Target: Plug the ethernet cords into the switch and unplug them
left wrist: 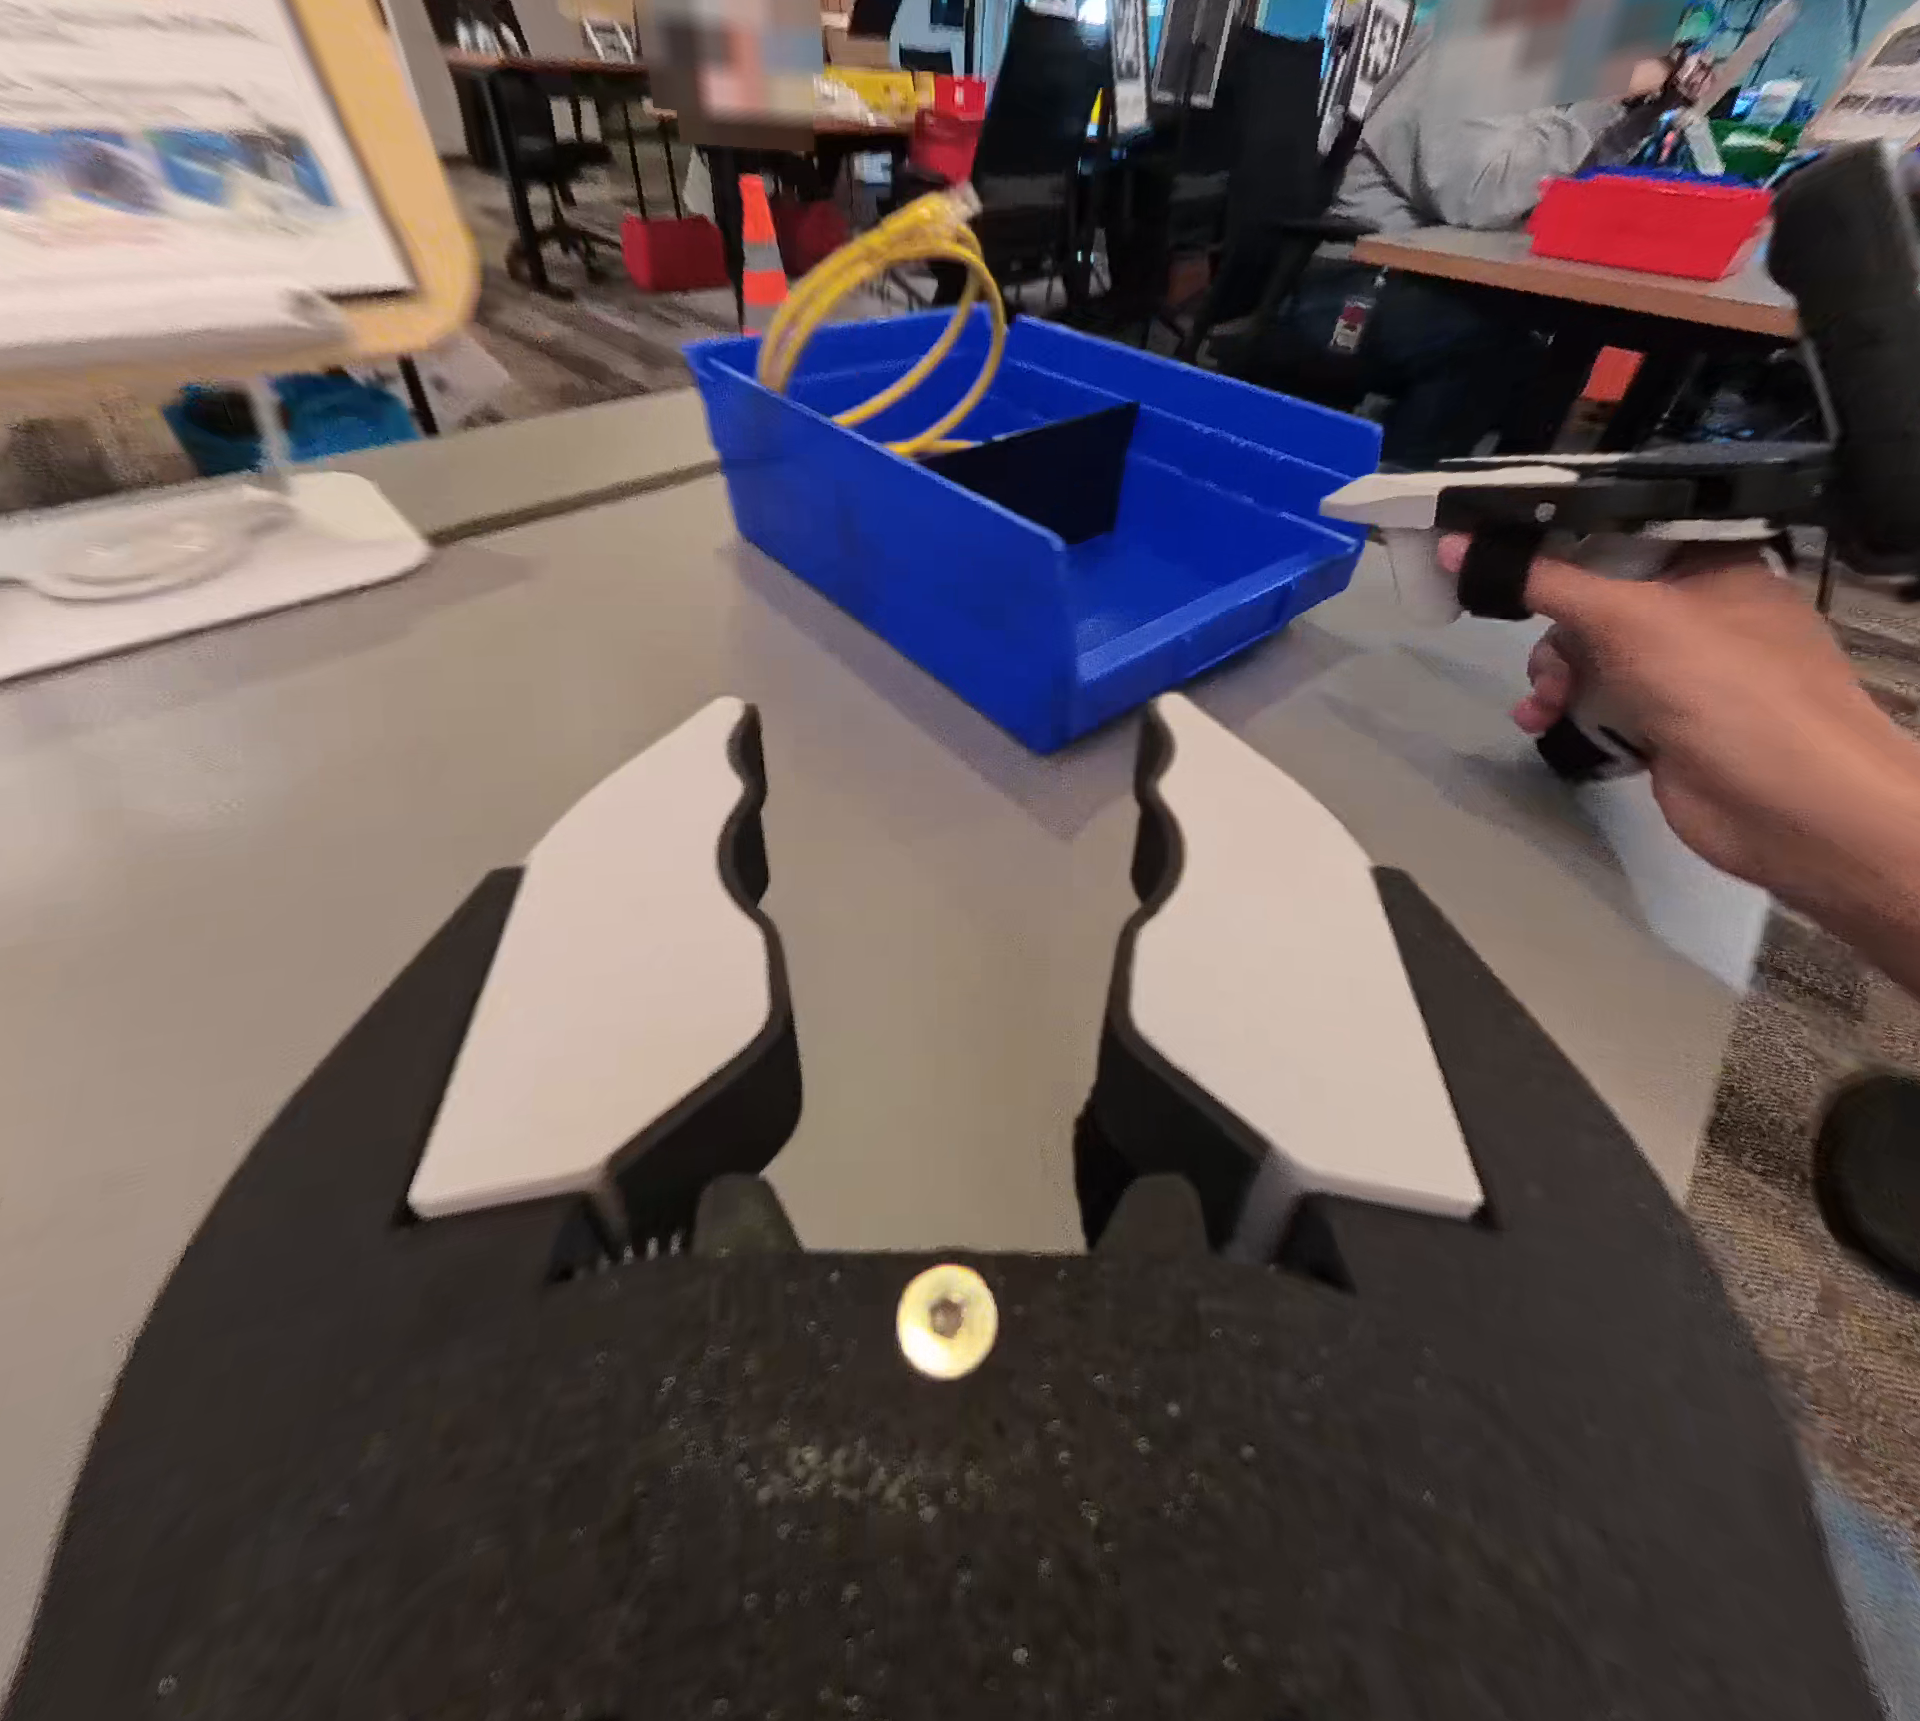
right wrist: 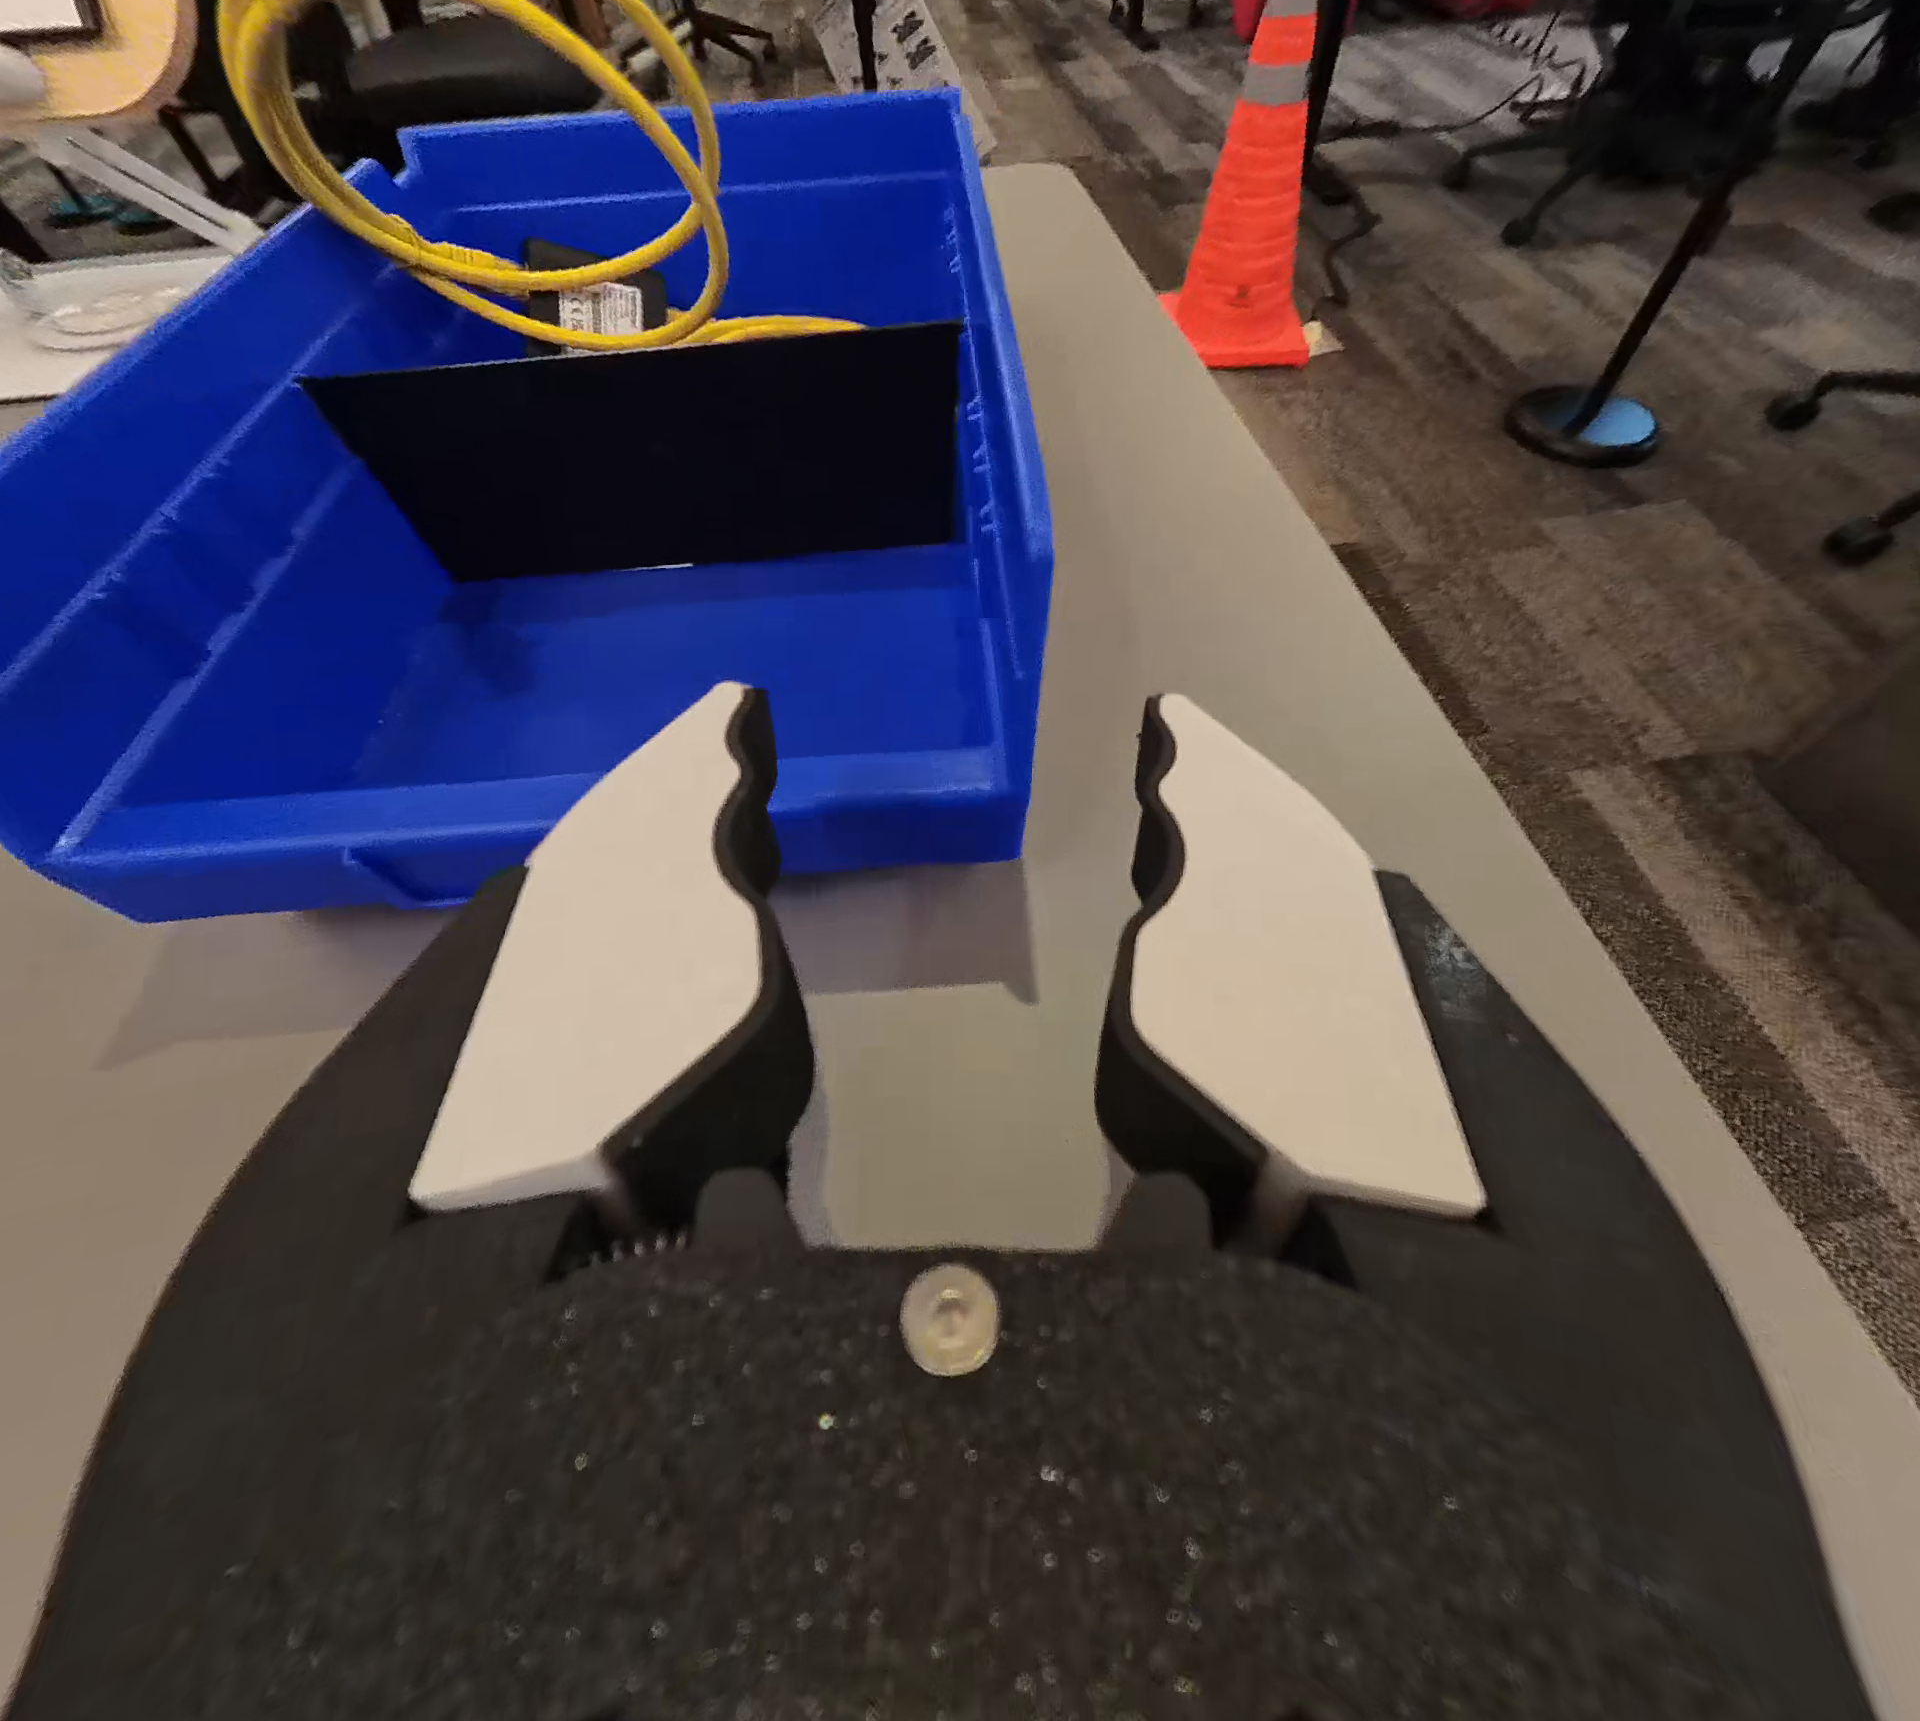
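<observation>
Yellow ethernet cords (right wrist: pixel 468 61) loop up out of the far compartment of a blue bin (right wrist: pixel 1023 528) on the grey bench (left wrist: pixel 312 840), their clear plugs standing free in the air. Behind the bin's dark divider (right wrist: pixel 644 445) lies a black box with a pale label (right wrist: pixel 592 289), likely the switch, though its ports cannot be seen. The near compartment holds nothing visible.

Neither gripper carries anything. The left gripper (left wrist: pixel 948 726) hovers above the bench short of the bin, jaws spread wide with only bench between them. The right gripper (right wrist: pixel 956 715) sits at the bin's near right corner, jaws likewise apart, touching nothing.

Judging from this, it is unclear which stage the task is at: no cord is in hand, and whether any cord end sits in the switch cannot be told. Reaching for a cord or the switch looks like the next step.
</observation>
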